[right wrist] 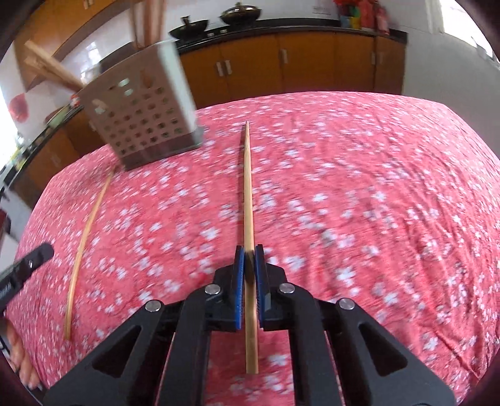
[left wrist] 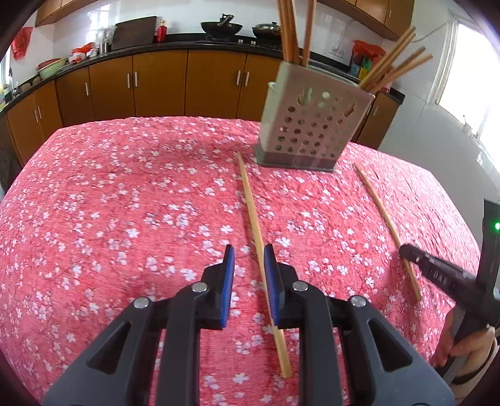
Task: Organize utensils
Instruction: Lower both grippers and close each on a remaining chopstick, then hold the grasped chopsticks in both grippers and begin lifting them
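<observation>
Two loose chopsticks lie on the red flowered cloth of the counter (left wrist: pixel 125 203), both on the near side of the perforated utensil holder (left wrist: pixel 307 125) that stands upright toward the far edge. More chopsticks (left wrist: pixel 393 67) already stand in the holder, leaning out of its top. One chopstick (left wrist: pixel 254 225) has its far tip just beside the holder's base and runs back toward the left tool (left wrist: pixel 249 253); that tool's blue pads stand apart with the stick between them, and it looks as though the right pad may touch it, though the angle makes this hard to judge. The other chopstick (right wrist: pixel 249 203) lies to the right of the holder, its far tip near the holder's corner. The right tool (right wrist: pixel 249 253) is clenched on this stick near its near end, blue pads pressed against both sides. Nothing lies between either stick and the holder. Behind the holder run brown cabinets (left wrist: pixel 156 84) under a dark worktop bearing woks (left wrist: pixel 222 28) and a red bottle (left wrist: pixel 161 31).
</observation>
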The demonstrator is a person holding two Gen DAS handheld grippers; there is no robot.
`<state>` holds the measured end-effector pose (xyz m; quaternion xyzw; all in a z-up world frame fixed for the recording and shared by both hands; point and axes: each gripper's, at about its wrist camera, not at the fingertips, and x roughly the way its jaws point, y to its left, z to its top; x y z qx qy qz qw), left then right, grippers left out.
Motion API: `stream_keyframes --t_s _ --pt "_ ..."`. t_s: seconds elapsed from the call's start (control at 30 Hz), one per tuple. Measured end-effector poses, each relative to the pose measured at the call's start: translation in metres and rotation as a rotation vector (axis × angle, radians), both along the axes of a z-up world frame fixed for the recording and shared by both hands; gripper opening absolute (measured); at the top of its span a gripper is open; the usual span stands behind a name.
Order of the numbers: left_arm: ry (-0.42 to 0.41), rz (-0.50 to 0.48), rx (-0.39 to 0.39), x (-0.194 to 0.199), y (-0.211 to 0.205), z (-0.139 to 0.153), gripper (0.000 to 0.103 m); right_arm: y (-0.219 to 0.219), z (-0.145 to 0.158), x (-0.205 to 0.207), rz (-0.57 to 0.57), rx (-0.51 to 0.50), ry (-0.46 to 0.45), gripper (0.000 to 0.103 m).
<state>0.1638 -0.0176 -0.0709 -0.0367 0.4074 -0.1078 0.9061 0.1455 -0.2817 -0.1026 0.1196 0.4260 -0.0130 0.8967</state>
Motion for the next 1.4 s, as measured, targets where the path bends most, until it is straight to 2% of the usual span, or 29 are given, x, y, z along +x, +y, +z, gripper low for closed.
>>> stream_keyframes --t_s 0.2,0.43,0.73,0.83,0.93,1.07,1.2,1.4 --pt "0.017 -0.013 0.013 0.002 -0.006 -0.007 0.021 -0.007 -0.002 0.003 -0.012 -0.019 -0.005 0.008" --pt "0.035 -0.016 0.011 0.003 -0.005 -0.012 0.021 -0.010 -0.001 0.011 -0.022 -0.085 -0.007 0.008" --pt "0.058 -0.051 0.034 0.005 -0.018 -0.019 0.020 -0.017 -0.003 0.022 -0.039 -0.091 -0.004 0.008" --pt "0.084 -0.046 0.054 0.007 -0.022 -0.027 0.015 -0.018 -0.003 0.023 -0.038 -0.091 -0.004 0.008" --pt "0.075 -0.024 0.074 0.008 -0.022 -0.027 0.010 -0.018 -0.003 0.023 -0.038 -0.090 -0.004 0.008" --pt "0.074 0.031 0.090 0.020 -0.007 -0.027 0.008 -0.015 -0.004 0.025 -0.036 -0.102 -0.004 0.008" --pt "0.074 0.120 0.111 0.045 0.026 -0.028 0.008 -0.009 -0.004 0.026 -0.002 -0.106 -0.008 0.008" --pt "0.057 0.158 0.140 0.071 0.057 -0.029 0.010 -0.007 -0.004 0.038 0.007 -0.121 -0.007 0.008"
